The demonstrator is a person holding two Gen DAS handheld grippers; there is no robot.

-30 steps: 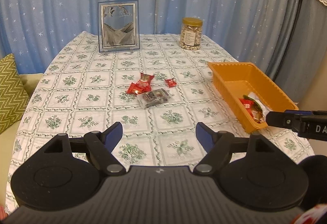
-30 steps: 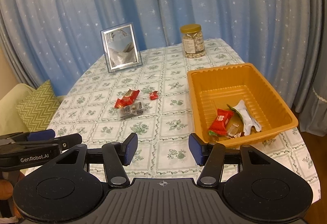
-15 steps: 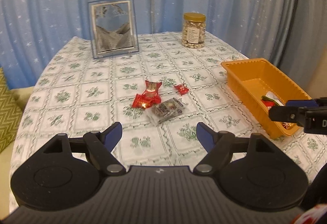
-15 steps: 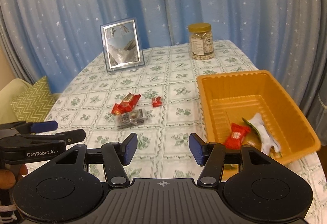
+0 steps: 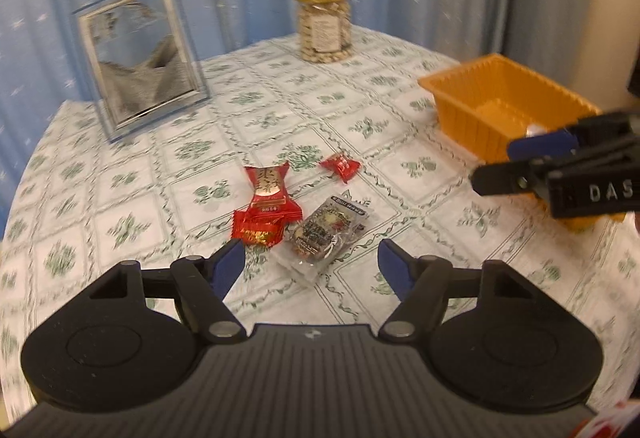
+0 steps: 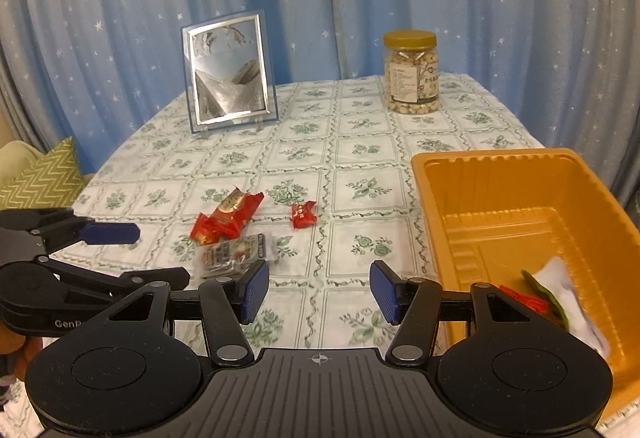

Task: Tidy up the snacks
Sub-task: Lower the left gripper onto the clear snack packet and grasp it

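Observation:
Three loose snacks lie mid-table: a long red wrapper (image 5: 268, 206), a small red candy (image 5: 340, 166) and a clear packet (image 5: 326, 234). My left gripper (image 5: 312, 267) hovers just short of the clear packet, its jaws closing with nothing pressed between them. My right gripper (image 6: 320, 291) stands open and holds nothing, over bare cloth between the clear packet (image 6: 236, 254) and the orange tray (image 6: 492, 158). The tray holds a white-and-green packet (image 6: 568, 298) and a red one (image 6: 524, 298). Each gripper shows in the other's view: the left gripper (image 6: 152, 254) and the right gripper (image 5: 504, 166).
A standing picture frame (image 6: 230, 74) and a jar of nuts (image 6: 412, 72) are at the table's far side, before a blue starred curtain. A green zigzag cushion (image 6: 44, 178) lies off the left edge. The tray (image 5: 496, 62) sits near the right edge.
Both grippers have come forward and down towards the loose snacks, which now look larger and closer. The left view has tilted, and its jaws stand slightly narrower.

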